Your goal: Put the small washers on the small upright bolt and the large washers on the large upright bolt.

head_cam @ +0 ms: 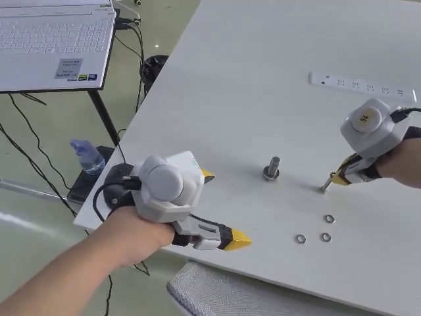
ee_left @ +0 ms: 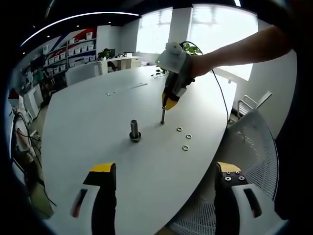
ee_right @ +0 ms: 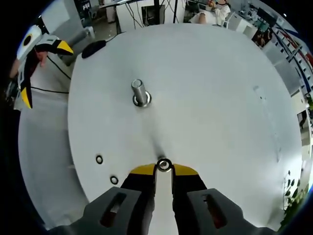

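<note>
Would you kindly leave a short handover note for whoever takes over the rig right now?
Left tool: open, empty, above the table near its front edge.
Right tool: closed on what looks like a small washer at the top of the small bolt.
Large bolt: upright mid-table, ring at its base; whether washers, cannot tell.
Left to do: seat the held washer, then thread the three loose washers lying near the small bolt.

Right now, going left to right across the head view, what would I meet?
Laptop → water bottle → left tongs → large bolt → small bolt → right tongs. The washers and power strip overlap these, so they are left out.
</note>
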A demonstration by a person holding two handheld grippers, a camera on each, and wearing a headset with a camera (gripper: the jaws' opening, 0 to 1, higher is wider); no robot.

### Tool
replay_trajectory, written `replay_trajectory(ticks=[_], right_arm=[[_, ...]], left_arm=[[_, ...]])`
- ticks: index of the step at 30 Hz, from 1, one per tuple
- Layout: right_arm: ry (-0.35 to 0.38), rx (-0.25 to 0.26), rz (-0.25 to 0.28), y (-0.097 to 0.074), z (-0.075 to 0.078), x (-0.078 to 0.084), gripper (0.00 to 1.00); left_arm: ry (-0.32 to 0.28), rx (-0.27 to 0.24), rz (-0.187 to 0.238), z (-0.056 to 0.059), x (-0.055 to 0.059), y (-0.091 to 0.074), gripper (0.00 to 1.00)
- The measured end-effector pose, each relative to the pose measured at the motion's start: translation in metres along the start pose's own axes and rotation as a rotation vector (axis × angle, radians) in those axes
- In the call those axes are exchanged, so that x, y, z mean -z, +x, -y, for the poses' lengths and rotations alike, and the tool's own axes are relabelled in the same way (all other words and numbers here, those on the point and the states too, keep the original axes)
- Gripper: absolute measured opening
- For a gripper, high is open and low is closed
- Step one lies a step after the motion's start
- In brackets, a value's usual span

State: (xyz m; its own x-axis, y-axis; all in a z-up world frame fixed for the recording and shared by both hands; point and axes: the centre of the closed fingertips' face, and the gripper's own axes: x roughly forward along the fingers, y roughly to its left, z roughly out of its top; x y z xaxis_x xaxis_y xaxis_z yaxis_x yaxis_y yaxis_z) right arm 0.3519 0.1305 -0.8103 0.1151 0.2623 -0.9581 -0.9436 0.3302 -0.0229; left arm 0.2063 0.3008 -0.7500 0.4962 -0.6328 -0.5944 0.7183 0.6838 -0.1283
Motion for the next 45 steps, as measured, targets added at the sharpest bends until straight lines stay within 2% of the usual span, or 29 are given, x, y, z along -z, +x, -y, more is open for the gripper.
replay_trajectory(ticks=[11,21,30,33,40,45], right_arm=[[-0.004,-0.003,-0.010,0.005,-0.002,-0.001,0.12],[-0.012,-0.004,-0.025,0.016,0.000,0.003,0.12],[-0.018,-0.008,-0.036,0.023,-0.001,0.006,0.12],[-0.020,-0.010,-0.039,0.029,0.004,0.006,0.12],[-0.022,-0.019,-0.052,0.035,0.000,0.008,0.12],[-0.023,-0.020,-0.059,0.038,-0.001,0.009,0.12]], left_arm=[[0.002,0.001,0.001,-0.002,0.000,0.001,0.82],[-0.010,0.002,-0.015,-0.002,0.008,0.001,0.82],[-0.013,0.001,-0.013,-0.004,0.007,0.001,0.82],[-0.013,-0.001,-0.011,-0.006,0.006,0.001,0.82],[-0.012,-0.003,0.013,-0.011,-0.001,-0.001,0.81],[-0.011,0.001,0.012,-0.011,-0.001,0.000,0.81]])
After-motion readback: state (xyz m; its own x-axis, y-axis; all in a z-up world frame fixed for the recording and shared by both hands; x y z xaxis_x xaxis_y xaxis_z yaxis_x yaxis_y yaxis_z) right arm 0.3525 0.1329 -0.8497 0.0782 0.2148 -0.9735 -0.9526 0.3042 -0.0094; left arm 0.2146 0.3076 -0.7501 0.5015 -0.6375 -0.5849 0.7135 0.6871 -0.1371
